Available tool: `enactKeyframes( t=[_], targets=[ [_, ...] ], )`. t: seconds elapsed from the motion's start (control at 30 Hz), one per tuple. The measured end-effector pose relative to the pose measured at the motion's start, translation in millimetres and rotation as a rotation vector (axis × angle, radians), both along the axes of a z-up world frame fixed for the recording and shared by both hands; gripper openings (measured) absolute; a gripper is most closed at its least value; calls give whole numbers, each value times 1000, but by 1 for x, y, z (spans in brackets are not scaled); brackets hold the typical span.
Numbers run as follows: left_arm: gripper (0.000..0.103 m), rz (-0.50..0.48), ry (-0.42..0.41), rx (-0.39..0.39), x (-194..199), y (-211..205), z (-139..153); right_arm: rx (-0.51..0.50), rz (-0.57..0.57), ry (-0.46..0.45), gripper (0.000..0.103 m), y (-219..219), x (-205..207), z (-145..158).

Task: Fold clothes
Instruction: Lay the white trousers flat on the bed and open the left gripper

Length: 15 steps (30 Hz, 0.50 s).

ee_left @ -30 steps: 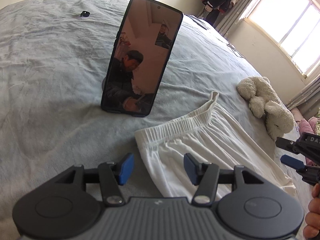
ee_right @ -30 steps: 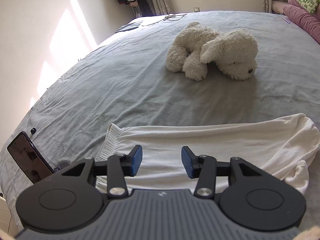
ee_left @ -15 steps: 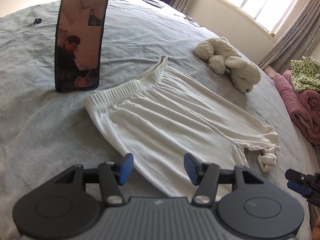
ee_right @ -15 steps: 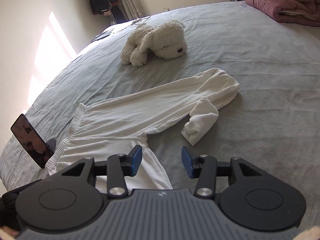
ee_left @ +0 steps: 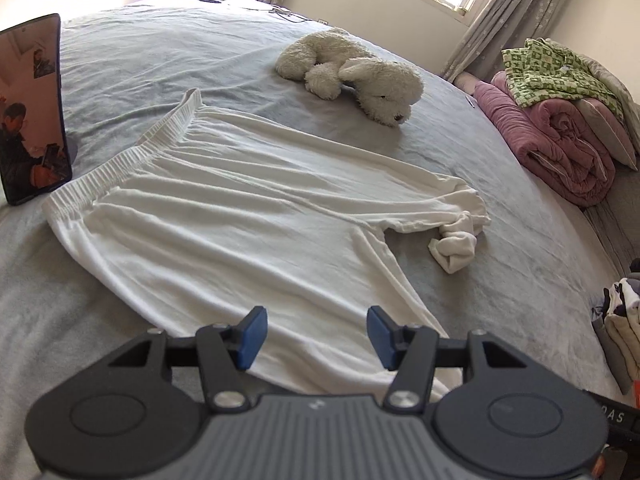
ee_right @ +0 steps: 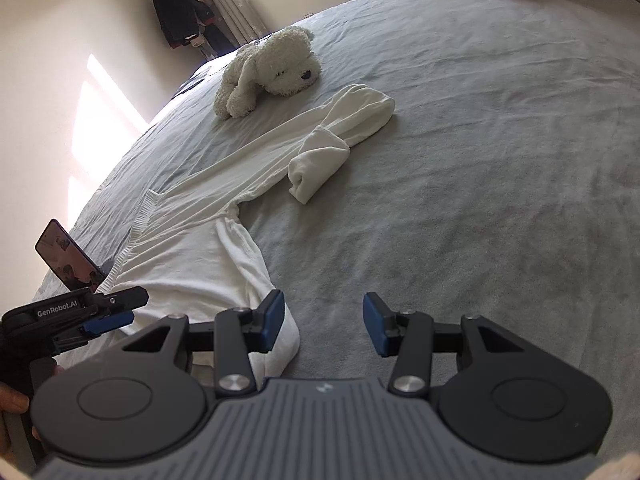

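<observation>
Tools number two: the left tool (ee_left: 316, 336) hangs tilted down over the near leg of one pair of white trousers (ee_left: 224, 216), its jaws closing with nothing pinched; the right tool (ee_right: 324, 328), spread and empty, hovers by the cuff. Trousers lie flat on the bed (ee_right: 480, 160). Beyond: one phone (ee_left: 32, 112), one plush dog (ee_left: 360, 72).

White trousers (ee_right: 192, 248) lay on the grey bed (ee_right: 480, 160), one leg end folded back. The right gripper (ee_right: 323, 328) hung with jaws apart beside the near cuff. A plush dog (ee_right: 268, 72) lay beyond.
</observation>
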<state>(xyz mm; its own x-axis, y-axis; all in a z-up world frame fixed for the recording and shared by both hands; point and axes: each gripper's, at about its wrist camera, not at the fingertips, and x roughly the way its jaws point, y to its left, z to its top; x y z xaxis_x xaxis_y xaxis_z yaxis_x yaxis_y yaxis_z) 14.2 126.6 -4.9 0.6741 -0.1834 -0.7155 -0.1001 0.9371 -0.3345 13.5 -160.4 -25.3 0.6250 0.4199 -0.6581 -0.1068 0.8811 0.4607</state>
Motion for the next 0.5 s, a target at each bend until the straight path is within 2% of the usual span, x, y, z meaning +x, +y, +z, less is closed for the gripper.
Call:
enactKeyframes(
  t=[0.07, 0.1, 0.13, 0.23, 0.33, 0.4, 0.47, 0.5],
  targets=[
    [50, -29, 4, -6, 5, -10, -2, 15, 21, 10, 48, 1, -1, -5],
    [41, -44, 8, -7, 8, -16, -4, 23, 40, 20, 48, 2, 0, -6],
    [37, -59, 11, -5, 12, -23, -6, 32, 59, 27, 48, 5, 1, -7],
    [33, -94, 21, -10, 20, -36, -11, 51, 113, 41, 45, 12, 2, -10],
    [28, -116, 29, -14, 28, -45, -16, 44, 142, 56, 35, 17, 3, -17],
    [26, -120, 45, -10, 33, -49, -21, 46, 149, 71, 21, 19, 5, -22],
    [24, -111, 66, -1, 36, -50, -26, 60, 149, 80, 12, 18, 7, -24],
    [23, -108, 72, 1, 38, -49, -27, 68, 143, 81, 11, 16, 8, -24]
  ],
)
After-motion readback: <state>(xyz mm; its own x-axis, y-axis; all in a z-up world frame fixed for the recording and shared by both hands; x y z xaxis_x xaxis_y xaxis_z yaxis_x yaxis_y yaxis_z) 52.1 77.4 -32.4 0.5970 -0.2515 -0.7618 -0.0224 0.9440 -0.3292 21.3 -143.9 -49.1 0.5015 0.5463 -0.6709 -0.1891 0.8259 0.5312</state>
